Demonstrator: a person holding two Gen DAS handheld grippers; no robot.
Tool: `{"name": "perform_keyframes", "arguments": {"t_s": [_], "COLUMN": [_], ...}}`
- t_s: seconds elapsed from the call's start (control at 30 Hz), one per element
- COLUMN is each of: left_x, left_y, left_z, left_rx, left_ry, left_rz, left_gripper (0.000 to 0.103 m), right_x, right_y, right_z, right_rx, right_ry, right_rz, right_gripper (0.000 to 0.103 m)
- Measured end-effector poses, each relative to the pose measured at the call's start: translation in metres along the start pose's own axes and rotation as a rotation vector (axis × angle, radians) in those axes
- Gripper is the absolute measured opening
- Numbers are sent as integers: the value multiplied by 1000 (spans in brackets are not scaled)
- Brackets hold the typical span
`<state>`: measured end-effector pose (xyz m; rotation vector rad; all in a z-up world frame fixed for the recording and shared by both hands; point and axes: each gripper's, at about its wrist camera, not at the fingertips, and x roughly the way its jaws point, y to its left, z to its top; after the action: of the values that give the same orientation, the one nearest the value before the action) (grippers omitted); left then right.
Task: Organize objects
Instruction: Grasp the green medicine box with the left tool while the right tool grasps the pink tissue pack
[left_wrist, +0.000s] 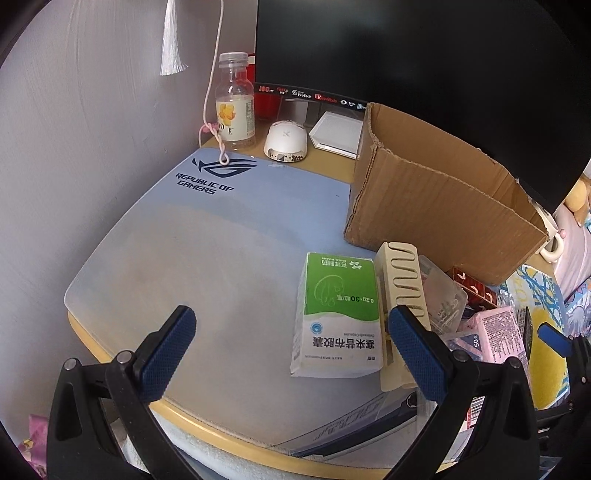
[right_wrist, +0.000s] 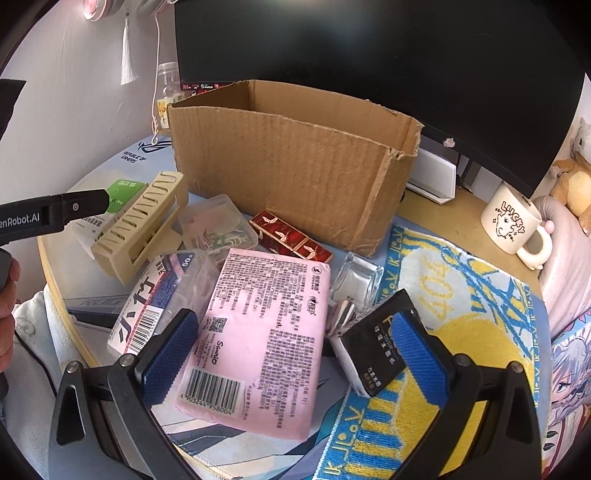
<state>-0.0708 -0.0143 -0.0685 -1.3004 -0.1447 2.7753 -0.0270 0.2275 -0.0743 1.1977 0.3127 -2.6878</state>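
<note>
An open cardboard box (right_wrist: 295, 162) stands on the desk mat, also seen in the left wrist view (left_wrist: 436, 206). My right gripper (right_wrist: 295, 362) is open, low over a pink tissue pack (right_wrist: 258, 343), with a black packet (right_wrist: 373, 350) by its right finger. My left gripper (left_wrist: 291, 350) is open and empty, above the mat's front edge, just left of a green-and-white medicine box (left_wrist: 338, 314) and a beige slotted holder (left_wrist: 404, 295). In front of the cardboard box lie a clear clip box (right_wrist: 218, 229), a red box (right_wrist: 291, 238), a clear pack (right_wrist: 162, 295) and a small glass bottle (right_wrist: 354, 284).
A dark monitor (right_wrist: 369, 55) stands behind the box. A drink bottle (left_wrist: 234, 103), a white mouse (left_wrist: 286, 142) and a white box (left_wrist: 338, 134) sit at the back. A cream mug (right_wrist: 517, 225) and a yellow-blue towel (right_wrist: 461, 314) are at the right.
</note>
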Motion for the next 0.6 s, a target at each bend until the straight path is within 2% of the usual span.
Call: {"name": "perform_keyframes", "arguments": {"t_s": [0.23, 0.27, 0.33, 0.4, 0.47, 0.6], "left_x": [6, 6, 8, 11, 13, 14], "left_y": [-9, -11, -14, -17, -19, -17], "left_z": [-2, -2, -2, -3, -4, -3], "left_rx": [52, 60, 76, 93, 109, 98], "left_ry": [15, 18, 24, 28, 27, 27], "left_rz": [62, 61, 72, 102, 141, 147], "left_gripper": [103, 103, 103, 103, 103, 103], "right_x": [5, 6, 7, 6, 5, 5], "right_y": [4, 4, 4, 3, 6, 12], "right_z": [-2, -2, -2, -2, -2, -2], "right_rx": [-11, -6, 4, 15, 1, -18], "right_ry": [12, 11, 20, 17, 9, 10], "right_rz": [4, 10, 39, 59, 63, 53], "right_gripper": [103, 101, 89, 85, 76, 75]}}
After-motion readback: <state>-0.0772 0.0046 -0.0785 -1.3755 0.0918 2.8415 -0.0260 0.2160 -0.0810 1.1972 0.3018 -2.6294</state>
